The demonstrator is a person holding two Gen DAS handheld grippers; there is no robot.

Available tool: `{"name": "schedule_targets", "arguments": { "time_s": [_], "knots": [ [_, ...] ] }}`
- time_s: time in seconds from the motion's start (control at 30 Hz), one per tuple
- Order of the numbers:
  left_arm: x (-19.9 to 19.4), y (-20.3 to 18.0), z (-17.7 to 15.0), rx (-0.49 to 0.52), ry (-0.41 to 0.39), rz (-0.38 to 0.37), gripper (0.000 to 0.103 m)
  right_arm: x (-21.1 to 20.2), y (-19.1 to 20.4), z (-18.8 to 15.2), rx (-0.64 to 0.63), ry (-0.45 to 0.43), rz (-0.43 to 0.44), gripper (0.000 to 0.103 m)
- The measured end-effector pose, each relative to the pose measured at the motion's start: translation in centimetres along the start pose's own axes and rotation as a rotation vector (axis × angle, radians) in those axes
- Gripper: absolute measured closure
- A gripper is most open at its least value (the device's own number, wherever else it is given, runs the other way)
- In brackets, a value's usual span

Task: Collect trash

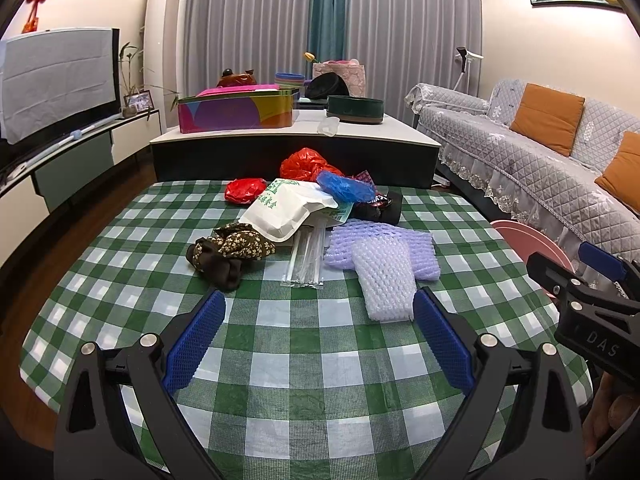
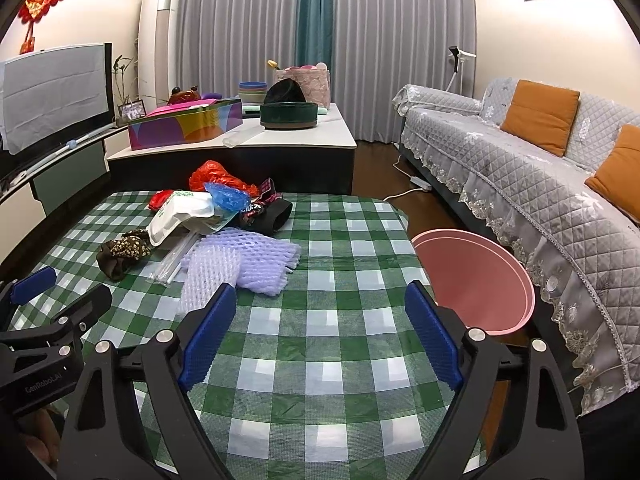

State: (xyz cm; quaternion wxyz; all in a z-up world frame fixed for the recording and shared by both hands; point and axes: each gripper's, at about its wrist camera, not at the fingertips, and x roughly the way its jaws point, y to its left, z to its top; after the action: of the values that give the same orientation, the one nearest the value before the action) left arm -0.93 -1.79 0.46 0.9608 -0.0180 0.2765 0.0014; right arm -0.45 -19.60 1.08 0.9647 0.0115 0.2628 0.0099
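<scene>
Two grippers hover side by side above a table (image 1: 320, 360) covered in green-and-white checked cloth. The left gripper (image 1: 320, 312) has its blue-padded jaws spread wide with nothing between them, and the right gripper (image 2: 320, 304) is likewise wide and empty. The trash lies in a heap at the table's far side: white foam fruit netting (image 1: 386, 280) nearest the left gripper, just beside a clear packet of straws (image 1: 306, 258), a brown floral cloth (image 1: 232, 250), a white paper bag (image 1: 284, 210), a blue plastic bag (image 1: 344, 186) and red plastic bags (image 1: 306, 164). A pink bin (image 2: 476, 284) stands off the table's right edge, beside the grey quilted sofa (image 2: 520, 168).
</scene>
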Motion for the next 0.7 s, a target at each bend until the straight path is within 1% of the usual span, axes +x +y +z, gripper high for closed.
{"name": "schedule_targets", "arguments": {
  "time_s": [0.07, 0.2, 0.33, 0.47, 0.6, 0.7],
  "knots": [
    [0.0, -0.2, 0.2, 0.0, -0.002, 0.0, 0.011, 0.0, 0.2, 0.1, 0.001, -0.003, 0.007, 0.018],
    [0.2, -0.2, 0.6, -0.011, -0.003, 0.003, 0.015, 0.3, 0.5, 0.2, 0.01, -0.001, 0.043, 0.028],
    [0.8, 0.9, 0.8, -0.025, 0.0, 0.025, 0.024, 1.4, 0.9, 0.5, 0.04, 0.018, 0.1, 0.037],
    [2.1, 2.7, 1.3, -0.066, 0.004, 0.068, 0.031, 2.9, 1.6, 1.0, 0.065, 0.036, 0.143, 0.038],
    [3.3, 4.5, 1.9, -0.094, -0.001, 0.118, 0.036, 5.1, 2.8, 1.2, 0.089, 0.085, 0.193, 0.038],
    [4.7, 6.2, 2.2, -0.125, 0.014, 0.16, 0.039, 6.6, 4.1, 1.0, 0.092, 0.127, 0.223, 0.038]
  ]
}}
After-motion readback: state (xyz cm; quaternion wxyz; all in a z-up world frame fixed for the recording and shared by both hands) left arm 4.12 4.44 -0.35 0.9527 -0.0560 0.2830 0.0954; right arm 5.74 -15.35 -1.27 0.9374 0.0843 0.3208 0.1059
